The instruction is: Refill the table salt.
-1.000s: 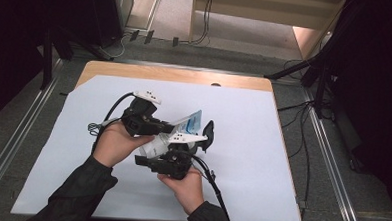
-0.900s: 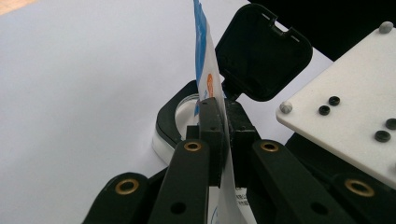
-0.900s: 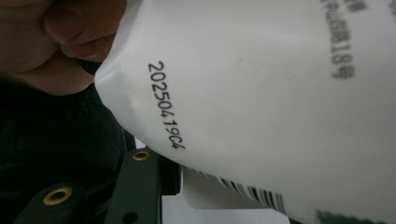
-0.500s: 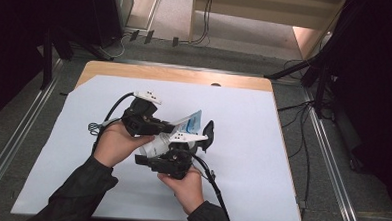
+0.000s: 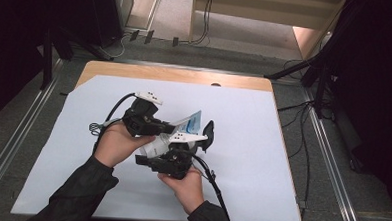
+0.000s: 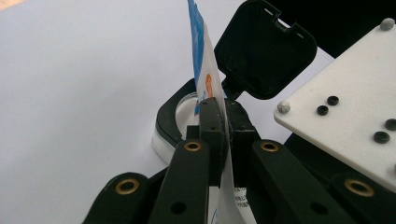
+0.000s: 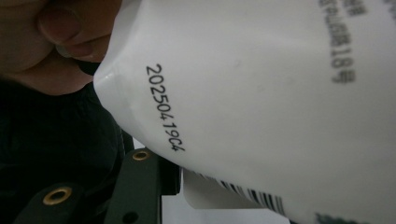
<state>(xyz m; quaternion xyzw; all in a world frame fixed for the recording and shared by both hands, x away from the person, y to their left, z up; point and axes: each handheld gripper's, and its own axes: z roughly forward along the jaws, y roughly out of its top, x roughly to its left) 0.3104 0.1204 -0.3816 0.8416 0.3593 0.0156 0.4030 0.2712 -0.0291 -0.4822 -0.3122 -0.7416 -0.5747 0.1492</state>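
A white pouch (image 5: 191, 123) with a blue top stands tilted between my two grippers, above the middle of the white sheet. My left gripper (image 5: 173, 126) is shut on the pouch's thin edge (image 6: 201, 60); its pads (image 6: 212, 135) press the film from both sides. Just beyond is a white container with a black collar (image 6: 170, 119), its black flip lid (image 6: 264, 51) (image 5: 208, 135) standing open. My right gripper (image 5: 198, 144) reaches in from below and seems shut on that container. In the right gripper view the pouch's printed back (image 7: 280, 93) hides most of it, with one black finger (image 7: 140, 186) showing.
The white sheet (image 5: 282, 144) covers a wooden table (image 5: 175, 74). Metal rails (image 5: 327, 161) run along both sides, and cables (image 5: 298, 140) lie on the floor at the right. Dark stands rise at the far left and right. The right gripper's white top plate (image 6: 345, 102) sits close beside the left jaws.
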